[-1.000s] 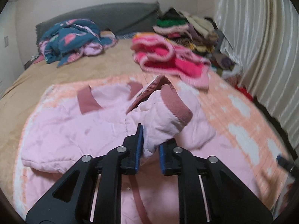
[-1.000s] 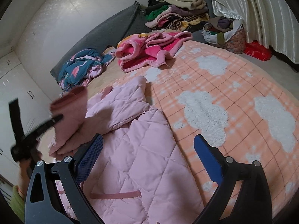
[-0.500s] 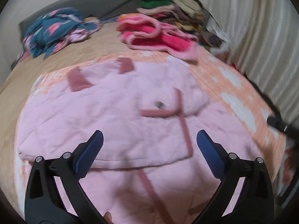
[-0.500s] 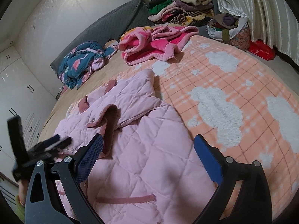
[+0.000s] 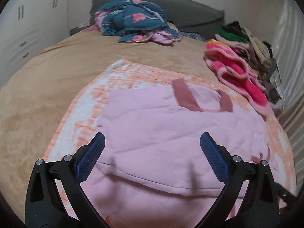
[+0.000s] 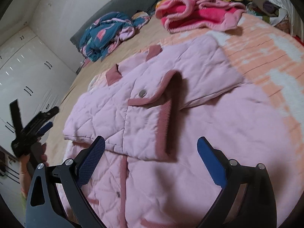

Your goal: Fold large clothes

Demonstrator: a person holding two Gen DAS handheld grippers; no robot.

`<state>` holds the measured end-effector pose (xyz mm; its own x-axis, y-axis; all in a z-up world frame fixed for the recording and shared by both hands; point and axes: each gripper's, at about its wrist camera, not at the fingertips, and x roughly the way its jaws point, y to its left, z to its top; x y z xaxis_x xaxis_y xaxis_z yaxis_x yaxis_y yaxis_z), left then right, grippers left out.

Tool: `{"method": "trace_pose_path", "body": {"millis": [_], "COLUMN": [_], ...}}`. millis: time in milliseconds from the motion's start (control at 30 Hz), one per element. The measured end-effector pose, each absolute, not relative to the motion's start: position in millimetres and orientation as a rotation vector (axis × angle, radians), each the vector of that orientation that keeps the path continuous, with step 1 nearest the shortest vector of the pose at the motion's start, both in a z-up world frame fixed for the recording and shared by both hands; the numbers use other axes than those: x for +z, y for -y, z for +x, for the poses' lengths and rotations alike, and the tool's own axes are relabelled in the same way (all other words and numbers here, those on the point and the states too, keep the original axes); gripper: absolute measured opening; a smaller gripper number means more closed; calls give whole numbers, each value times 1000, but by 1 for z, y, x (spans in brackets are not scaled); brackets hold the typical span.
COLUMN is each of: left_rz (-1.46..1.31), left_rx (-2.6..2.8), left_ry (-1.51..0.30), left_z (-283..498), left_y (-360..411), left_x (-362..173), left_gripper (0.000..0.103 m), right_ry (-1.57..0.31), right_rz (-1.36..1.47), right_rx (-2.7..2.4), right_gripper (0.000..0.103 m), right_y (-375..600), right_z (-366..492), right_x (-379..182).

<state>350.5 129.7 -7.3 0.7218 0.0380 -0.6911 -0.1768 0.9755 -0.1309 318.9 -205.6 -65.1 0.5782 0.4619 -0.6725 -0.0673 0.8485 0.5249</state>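
In the left wrist view the left tongs (image 5: 152,144) stand wide apart and empty over the pink jacket (image 5: 171,133); a second ago they pinched a sleeve of it, and half a second ago they had already let go. The camera now points more toward the head of the bed, so the white wardrobe (image 5: 24,30) shows at the left. The jacket lies flat on an orange checked blanket (image 5: 85,117) that covers part of the tan bed (image 5: 57,72), with two dark pink cuffs (image 5: 185,96) at its far edge. A blue patterned garment (image 5: 133,20) sits by the grey headboard (image 5: 190,13), and a bright pink fleece (image 5: 237,72) lies at the right, near a pile of clothes (image 5: 245,39) and the curtain (image 5: 290,57). In the right wrist view the right tongs (image 6: 151,144) are also wide and empty, as before, hovering over the jacket (image 6: 209,133), which looks closer than earlier. Its sleeve (image 6: 144,114) is folded across the body, a snap button (image 6: 142,93) showing. The left tongs (image 6: 32,129) appear at the left edge, blurred, in front of the wardrobe (image 6: 28,66).
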Motion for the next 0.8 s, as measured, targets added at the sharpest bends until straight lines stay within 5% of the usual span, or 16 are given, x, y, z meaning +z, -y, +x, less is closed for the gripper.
{"method": "trace_pose_path", "body": {"millis": [233, 500, 800], "left_rz": [-259, -360, -402], "left_rx": [188, 194, 149], "left_ry": [-756, -749, -736], "left_z": [346, 340, 342], "left_y": [-179, -206, -204], "left_x": [-10, -15, -15], "left_gripper": [94, 94, 94], "right_ry": [-943, -921, -675], "right_rz": [542, 555, 233], "right_rx": [308, 342, 442], "right_gripper": [84, 22, 13], "right_y": [183, 176, 155], "right_z": [353, 355, 353], "right_x": [-92, -102, -5]}}
